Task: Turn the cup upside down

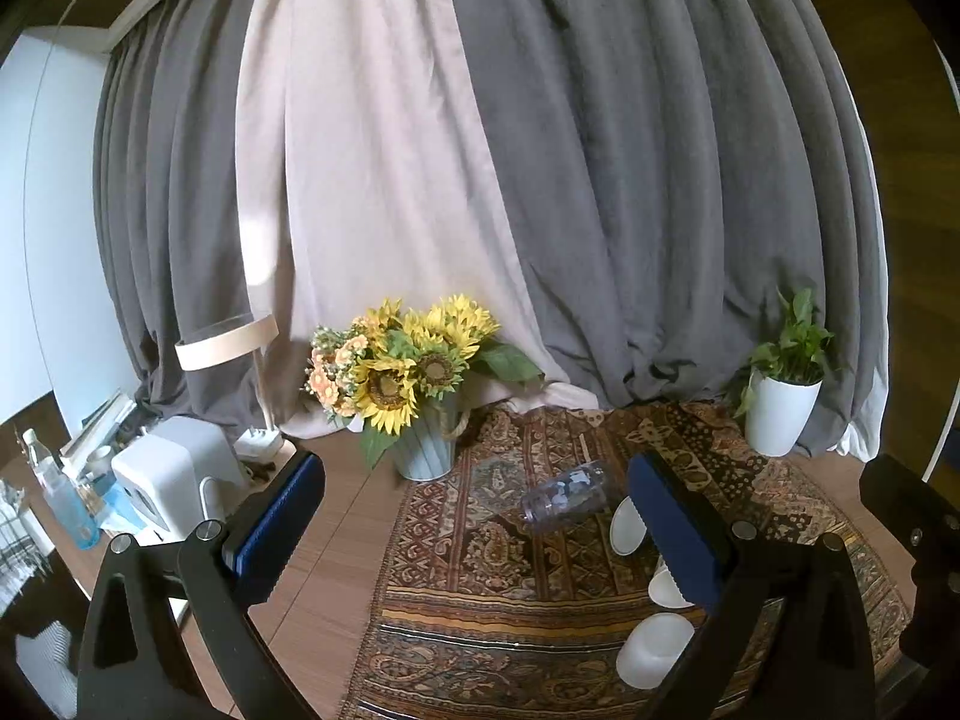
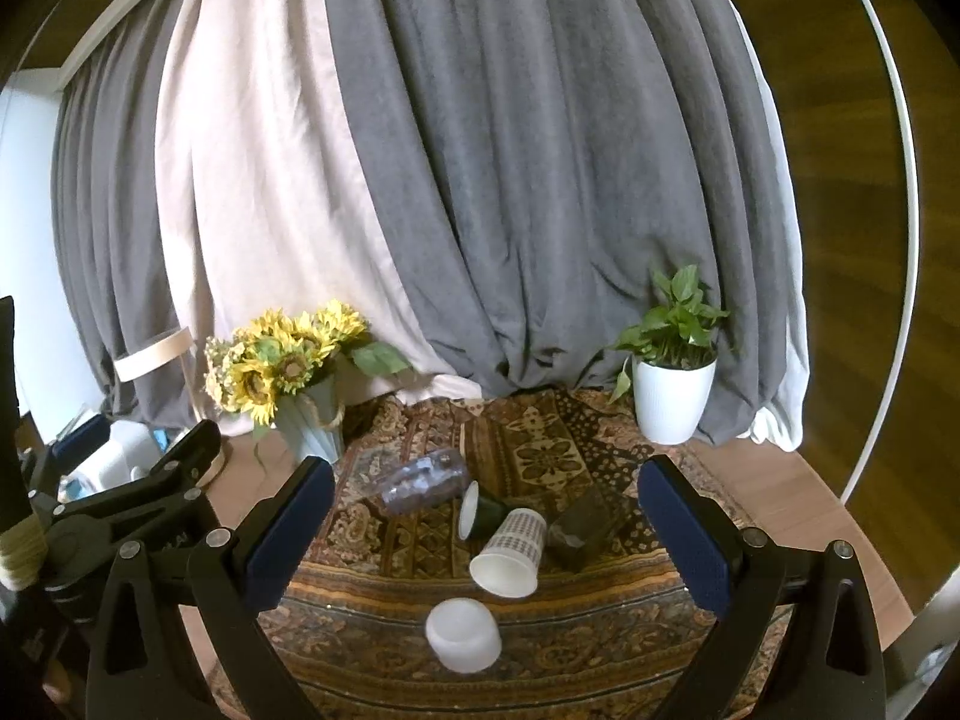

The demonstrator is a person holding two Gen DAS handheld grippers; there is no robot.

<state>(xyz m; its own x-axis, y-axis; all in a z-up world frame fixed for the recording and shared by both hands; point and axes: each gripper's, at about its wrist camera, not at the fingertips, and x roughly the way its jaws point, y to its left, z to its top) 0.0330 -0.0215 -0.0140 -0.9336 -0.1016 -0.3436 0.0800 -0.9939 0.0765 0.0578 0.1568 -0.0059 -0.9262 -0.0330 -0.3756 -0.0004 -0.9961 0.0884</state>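
Several cups lie on a patterned cloth [image 2: 540, 456]. A clear printed plastic cup [image 2: 423, 480] lies on its side; it also shows in the left wrist view [image 1: 564, 498]. A dark green cup [image 2: 483, 513], a white patterned paper cup [image 2: 510, 552] and a clear square glass [image 2: 579, 531] lie tipped over. A white cup [image 2: 462, 636] stands upside down nearest me. My right gripper [image 2: 486, 546] is open and empty above the cups. My left gripper [image 1: 474, 528] is open and empty, to the left of them.
A vase of sunflowers [image 2: 288, 372] stands at the cloth's back left and a white potted plant [image 2: 672, 384] at the back right. Curtains hang behind. A white appliance [image 1: 174, 474] and bottles [image 1: 60, 492] sit at far left on the wooden table [image 1: 336, 552].
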